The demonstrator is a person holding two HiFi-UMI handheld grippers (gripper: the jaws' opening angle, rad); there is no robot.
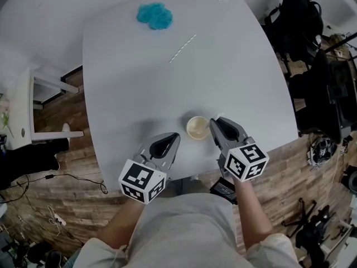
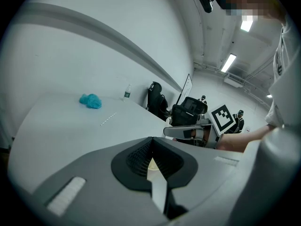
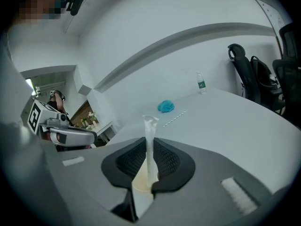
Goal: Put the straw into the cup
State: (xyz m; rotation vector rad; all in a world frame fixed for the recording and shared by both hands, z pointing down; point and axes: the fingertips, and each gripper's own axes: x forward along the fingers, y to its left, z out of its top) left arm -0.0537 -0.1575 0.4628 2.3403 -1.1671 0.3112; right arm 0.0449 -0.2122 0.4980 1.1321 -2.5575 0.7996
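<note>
Straw (image 3: 149, 126) pinched upright between the jaws of the right gripper (image 1: 219, 125), crumpled top poking out above the pads, lower part running down past them toward the cream mouth of the cup (image 1: 197, 128). Looks like the lowering bit. So: hold the straw plumb, squeeze lightly enough not to flatten the tube, come straight down over the middle of the opening, and let go only with the bottom end well inside the rim. Otherwise likely to flop out or nudge a light paper cup over. Can't tell from here whether the tip has already gone past the rim.

Cup just beside those jaw tips, on their left in the head view. Left gripper (image 1: 170, 141) parked on the cup's other side, jaws pressed together on nothing. Might be worth steadying the cup with that one.

Further out on the tabletop (image 1: 134, 82): a second straw (image 1: 183, 48) lying flat, well apart from everything.
</note>
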